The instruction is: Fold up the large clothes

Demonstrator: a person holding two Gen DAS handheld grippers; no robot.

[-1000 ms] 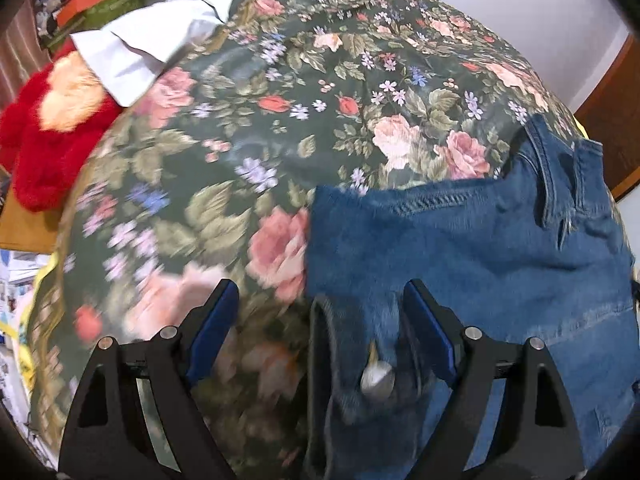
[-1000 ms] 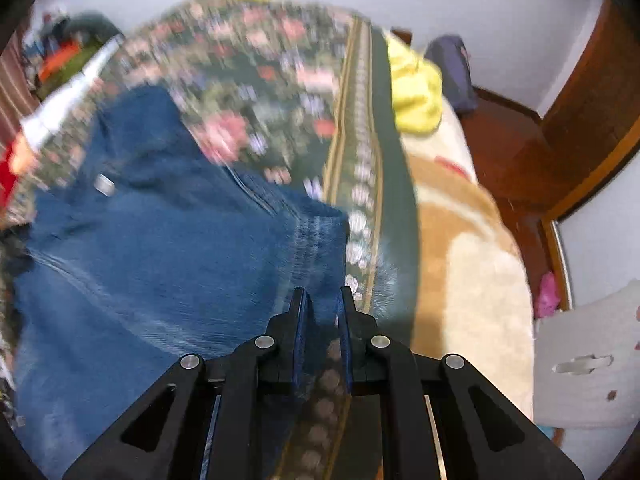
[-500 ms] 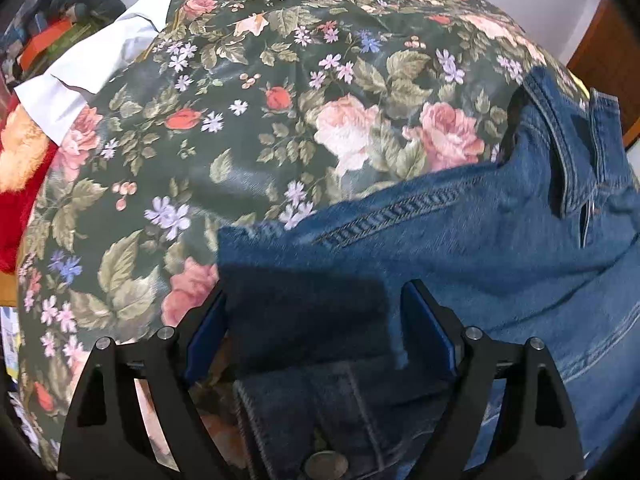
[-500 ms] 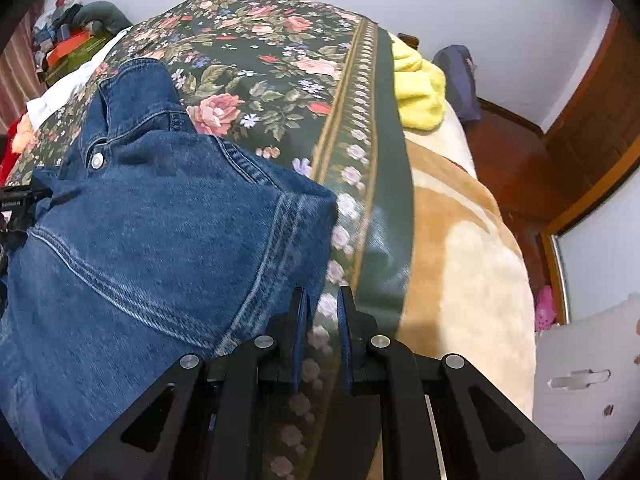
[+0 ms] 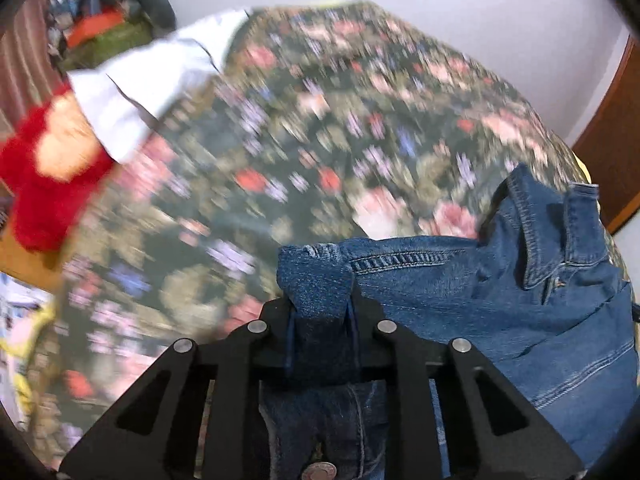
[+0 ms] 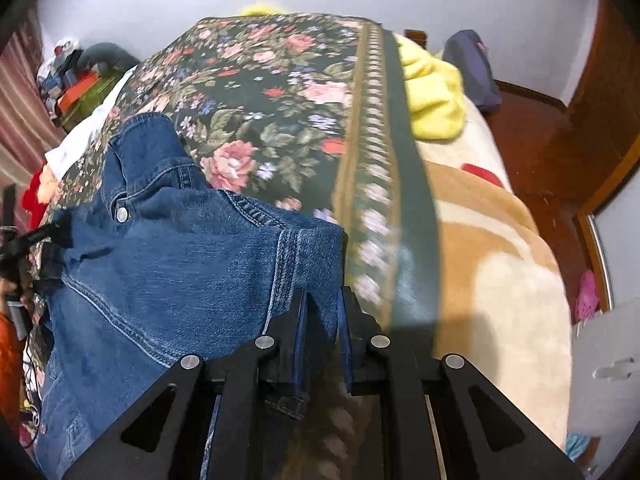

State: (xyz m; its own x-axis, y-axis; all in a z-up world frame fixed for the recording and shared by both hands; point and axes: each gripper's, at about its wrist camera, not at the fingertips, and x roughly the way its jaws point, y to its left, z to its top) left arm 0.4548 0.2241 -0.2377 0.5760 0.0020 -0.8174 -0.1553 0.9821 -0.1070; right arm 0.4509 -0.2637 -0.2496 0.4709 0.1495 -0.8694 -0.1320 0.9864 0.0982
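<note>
- Left gripper [image 5: 320,308], bottom centre of the left wrist view: clenched on a bunched corner of the denim jacket [image 5: 500,292].
- Right gripper [image 6: 323,312], bottom centre of the right wrist view: fingers pinch the jacket's other edge [image 6: 316,272], near a vertical seam.
- Jacket spreads across the lower right of the left view and the lower left of the right view, lying on the floral bedspread [image 6: 280,120]; collar [image 6: 136,148] points up-frame.
- Red plush toy [image 5: 44,184] at left edge, touching a white cloth [image 5: 148,84].
- Yellow blanket [image 6: 432,96] upper right, beside the bedspread's border.
- Left view background blurred.
</note>
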